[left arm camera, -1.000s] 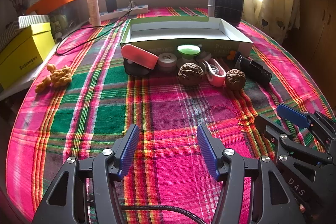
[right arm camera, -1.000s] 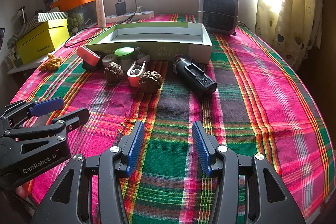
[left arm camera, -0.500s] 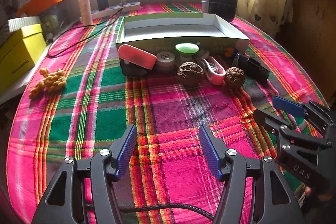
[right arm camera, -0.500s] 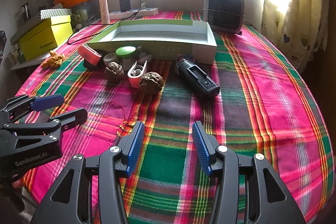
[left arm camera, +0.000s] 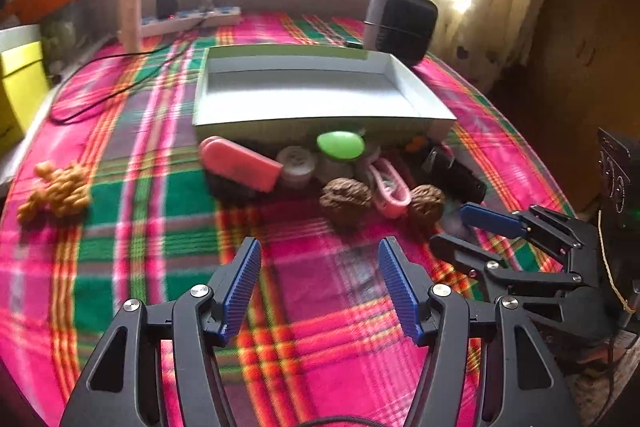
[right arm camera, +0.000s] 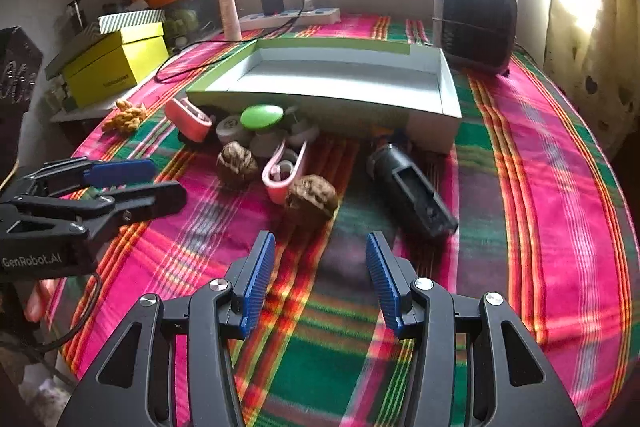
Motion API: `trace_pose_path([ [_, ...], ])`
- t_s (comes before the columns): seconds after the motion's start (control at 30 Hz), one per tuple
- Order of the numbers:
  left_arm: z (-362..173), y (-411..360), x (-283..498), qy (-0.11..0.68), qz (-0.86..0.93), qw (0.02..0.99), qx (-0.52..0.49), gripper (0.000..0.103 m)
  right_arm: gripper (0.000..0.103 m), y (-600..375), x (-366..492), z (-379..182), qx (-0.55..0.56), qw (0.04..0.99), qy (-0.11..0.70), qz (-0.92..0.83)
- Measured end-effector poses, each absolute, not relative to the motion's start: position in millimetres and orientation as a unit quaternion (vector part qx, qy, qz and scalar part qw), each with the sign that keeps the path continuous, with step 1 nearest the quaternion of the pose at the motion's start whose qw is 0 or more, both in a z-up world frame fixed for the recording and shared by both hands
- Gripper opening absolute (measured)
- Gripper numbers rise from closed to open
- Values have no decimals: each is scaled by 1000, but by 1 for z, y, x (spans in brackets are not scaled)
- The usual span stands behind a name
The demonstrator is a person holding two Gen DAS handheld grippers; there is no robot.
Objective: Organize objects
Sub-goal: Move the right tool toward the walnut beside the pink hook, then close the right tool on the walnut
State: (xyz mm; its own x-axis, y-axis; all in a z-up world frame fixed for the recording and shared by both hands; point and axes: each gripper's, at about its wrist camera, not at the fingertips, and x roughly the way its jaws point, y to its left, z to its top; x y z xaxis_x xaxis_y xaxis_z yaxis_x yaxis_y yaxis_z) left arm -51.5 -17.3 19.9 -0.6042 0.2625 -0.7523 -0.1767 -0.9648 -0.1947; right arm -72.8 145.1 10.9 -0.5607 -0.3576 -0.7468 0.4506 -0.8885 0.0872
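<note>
A shallow green-and-white box (left arm camera: 316, 95) (right arm camera: 340, 83) lies open on the plaid cloth. In front of it sit a pink case (left arm camera: 240, 163) (right arm camera: 188, 119), a green lid (left arm camera: 340, 145) (right arm camera: 262, 117), a round tin (left arm camera: 296, 163), two walnuts (left arm camera: 346, 199) (right arm camera: 312, 197), a pink clip (left arm camera: 390, 187) (right arm camera: 284, 171) and a black device (left arm camera: 456, 175) (right arm camera: 412, 191). My left gripper (left arm camera: 320, 259) (right arm camera: 160, 183) is open and empty, short of the walnuts. My right gripper (right arm camera: 320, 251) (left arm camera: 452, 231) is open and empty, just short of the near walnut.
A small heater (right arm camera: 476, 23) stands behind the box. A power strip with a cable (right arm camera: 288, 17) lies at the back. Yellow boxes (right arm camera: 116, 63) stand at the left, off the table's edge. A tan knotted toy (left arm camera: 56, 191) lies on the left of the cloth.
Both grippers have moved forward toward the row of objects, which look larger now. Both stay open. No object has moved.
</note>
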Motion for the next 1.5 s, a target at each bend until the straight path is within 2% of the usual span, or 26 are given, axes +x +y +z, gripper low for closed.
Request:
trace_pose_path([
  [0.3, 20, -1, -70, -36, 885, 148, -439, 61, 49, 142, -89, 12, 416, 254, 74, -870],
  [0.97, 10, 0, -101, -69, 871, 155, -461, 60, 49, 129, -106, 8, 426, 282, 118, -851],
  [1.17, 11, 0, -103, -83, 868, 163, -461, 49, 48, 129, -105, 9, 423, 286, 124, -851],
  [1.23, 11, 0, -102, -84, 868, 166, -460, 44, 41, 129, -105, 10, 423, 288, 122, -850],
  [1.4, 12, 3, -102, -83, 868, 170, -458, 37, 32, 131, -105, 11, 422, 286, 120, -852],
  [1.5, 13, 3, -102, -83, 869, 170, -457, 34, 32, 130, -105, 11, 422, 286, 117, -853],
])
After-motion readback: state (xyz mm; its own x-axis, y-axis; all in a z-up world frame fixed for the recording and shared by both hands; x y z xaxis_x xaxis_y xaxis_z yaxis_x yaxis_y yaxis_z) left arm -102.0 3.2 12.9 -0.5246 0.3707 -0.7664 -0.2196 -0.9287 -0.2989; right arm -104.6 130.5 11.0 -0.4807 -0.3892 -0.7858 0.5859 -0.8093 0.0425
